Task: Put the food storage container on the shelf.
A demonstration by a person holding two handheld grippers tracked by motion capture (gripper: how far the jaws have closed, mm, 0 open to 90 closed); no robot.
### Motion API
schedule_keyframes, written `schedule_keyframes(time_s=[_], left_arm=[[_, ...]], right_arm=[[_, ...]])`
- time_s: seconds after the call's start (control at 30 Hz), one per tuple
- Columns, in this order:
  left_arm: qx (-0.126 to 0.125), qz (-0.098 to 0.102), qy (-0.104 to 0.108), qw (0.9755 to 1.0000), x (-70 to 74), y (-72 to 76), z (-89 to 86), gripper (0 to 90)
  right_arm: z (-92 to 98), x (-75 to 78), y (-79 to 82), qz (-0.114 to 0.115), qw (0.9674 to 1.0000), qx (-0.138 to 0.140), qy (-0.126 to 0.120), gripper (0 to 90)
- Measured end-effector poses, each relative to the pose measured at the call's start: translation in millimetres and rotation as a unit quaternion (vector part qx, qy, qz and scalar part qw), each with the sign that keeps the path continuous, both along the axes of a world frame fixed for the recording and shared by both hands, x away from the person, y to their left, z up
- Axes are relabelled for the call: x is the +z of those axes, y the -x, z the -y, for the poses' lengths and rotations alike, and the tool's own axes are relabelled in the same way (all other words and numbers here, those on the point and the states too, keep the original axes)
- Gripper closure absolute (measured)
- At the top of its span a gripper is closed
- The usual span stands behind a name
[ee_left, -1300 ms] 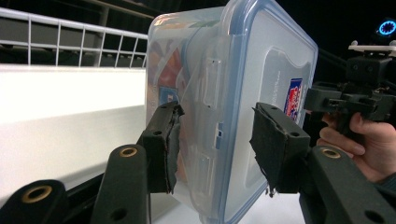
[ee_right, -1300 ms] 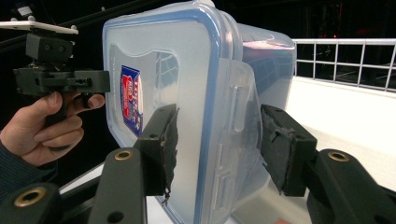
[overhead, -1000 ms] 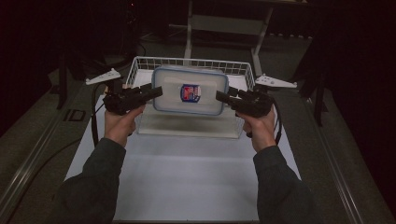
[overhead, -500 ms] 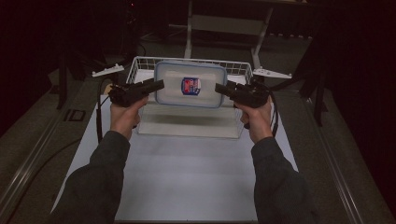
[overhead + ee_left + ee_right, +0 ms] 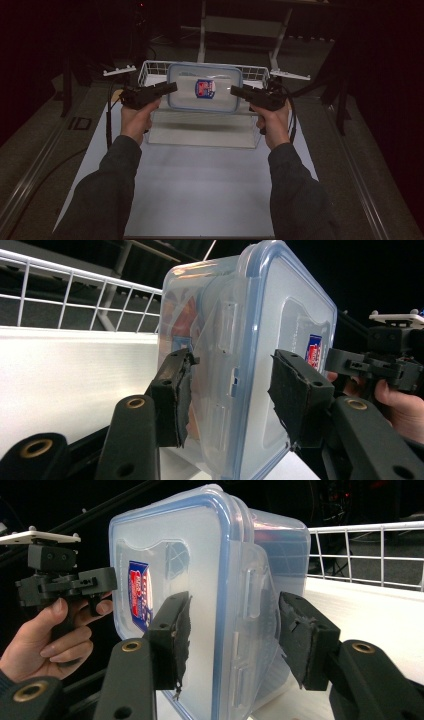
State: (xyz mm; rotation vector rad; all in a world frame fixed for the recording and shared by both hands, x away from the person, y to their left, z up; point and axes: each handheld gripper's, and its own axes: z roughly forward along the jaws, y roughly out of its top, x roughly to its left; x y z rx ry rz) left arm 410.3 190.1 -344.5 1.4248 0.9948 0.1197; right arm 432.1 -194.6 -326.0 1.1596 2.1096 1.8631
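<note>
A clear plastic container (image 5: 205,87) with a blue-rimmed lid and a red-and-blue label hangs on edge over the white wire basket (image 5: 150,65). My left gripper (image 5: 172,88) is shut on the container's left end and my right gripper (image 5: 235,91) on its right end. In the left gripper view the container (image 5: 240,340) stands between the jaws of the left gripper (image 5: 230,365), which have just been opening slightly. In the right gripper view the right gripper (image 5: 234,602) straddles the lid rim of the container (image 5: 210,580), one pad on the lid and one beside the body.
The basket stands on a white mat (image 5: 200,190) that covers the table toward the person. A metal stand (image 5: 240,25) rises behind the basket. Dark floor and rails lie at either side. Each gripper view shows the other hand with its gripper (image 5: 375,365) (image 5: 65,582) beyond the container.
Both hands have carried the container away from the person, farther over the basket. The grips look the same.
</note>
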Motion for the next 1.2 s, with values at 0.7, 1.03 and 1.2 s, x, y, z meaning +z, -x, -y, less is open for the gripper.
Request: schedule_keyframes(time_s=[0.7, 1.03, 1.2], left_arm=[[0.051, -0.025, -0.015, 0.9983, -2.6, -15.9, 14.2, 48.3], [0.041, 0.000, -0.038, 0.9985, 2.3, 3.0, 4.6, 47.6], [0.028, 0.009, -0.067, 0.9973, 2.2, 16.9, 2.6, 46.0]], right_arm=[[-8.7, -2.2, -10.8, -0.008, 0.9947, -0.093, 0.044, 30.6], [-25.9, 5.8, 31.5, 0.111, 0.9847, -0.010, 0.134, 80.4], [-32.8, -0.7, 25.6, 0.103, 0.9728, -0.050, 0.201, 80.3]])
